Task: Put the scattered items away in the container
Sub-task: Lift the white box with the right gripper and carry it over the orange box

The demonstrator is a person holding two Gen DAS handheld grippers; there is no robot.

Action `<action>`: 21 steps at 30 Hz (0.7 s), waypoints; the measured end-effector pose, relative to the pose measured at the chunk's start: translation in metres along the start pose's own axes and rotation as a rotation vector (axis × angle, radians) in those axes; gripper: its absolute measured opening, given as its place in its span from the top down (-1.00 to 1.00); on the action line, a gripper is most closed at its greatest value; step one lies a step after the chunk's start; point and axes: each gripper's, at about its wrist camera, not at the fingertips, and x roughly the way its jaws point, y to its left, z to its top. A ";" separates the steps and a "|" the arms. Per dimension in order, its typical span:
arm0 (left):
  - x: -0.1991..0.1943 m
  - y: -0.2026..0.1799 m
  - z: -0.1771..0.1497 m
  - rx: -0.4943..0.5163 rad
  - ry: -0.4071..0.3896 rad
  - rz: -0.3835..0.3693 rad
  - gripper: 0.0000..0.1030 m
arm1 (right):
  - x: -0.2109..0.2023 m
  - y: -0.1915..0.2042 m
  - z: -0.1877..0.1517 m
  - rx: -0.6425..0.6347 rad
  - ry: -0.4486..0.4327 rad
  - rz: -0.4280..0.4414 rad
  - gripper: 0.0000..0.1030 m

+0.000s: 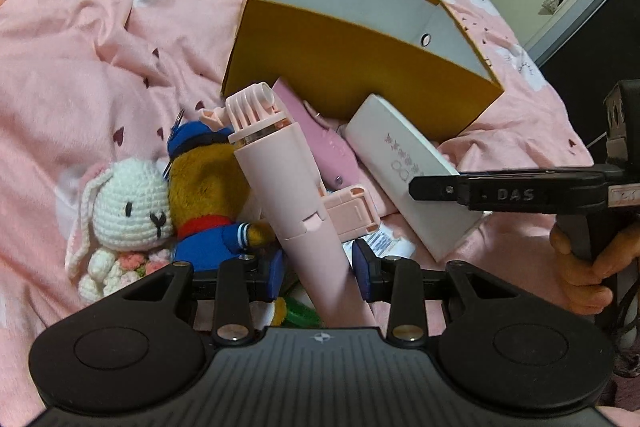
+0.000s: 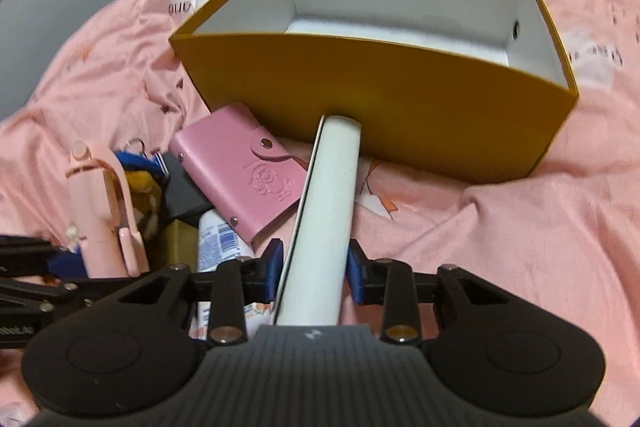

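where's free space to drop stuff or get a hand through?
Free: the orange box interior, nothing visible in it, and the bare pink sheet right of the white flat box. Crowded: left of it, the pink wallet, pink handheld fan and plush toys overlap.

Bed covered by a rumpled pink sheet [image 2: 500, 227], bearing an open yellow box [image 2: 400, 107], a pink wallet [image 2: 256, 179] just beside it, and a white crocheted rabbit [image 1: 128, 215] against a plush bear [image 1: 208, 203].
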 end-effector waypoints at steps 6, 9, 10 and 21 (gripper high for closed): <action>-0.012 -0.003 0.008 0.011 -0.047 -0.020 0.21 | -0.021 -0.012 -0.002 0.123 -0.040 0.109 0.39; -0.018 -0.001 0.014 0.003 -0.065 -0.022 0.21 | -0.035 -0.014 -0.003 0.159 -0.058 0.159 0.40; -0.020 -0.001 0.016 0.000 -0.069 -0.026 0.21 | -0.039 -0.015 -0.003 0.169 -0.062 0.172 0.40; -0.041 -0.007 0.054 0.056 -0.123 -0.043 0.21 | -0.085 -0.010 0.024 0.169 -0.184 0.229 0.40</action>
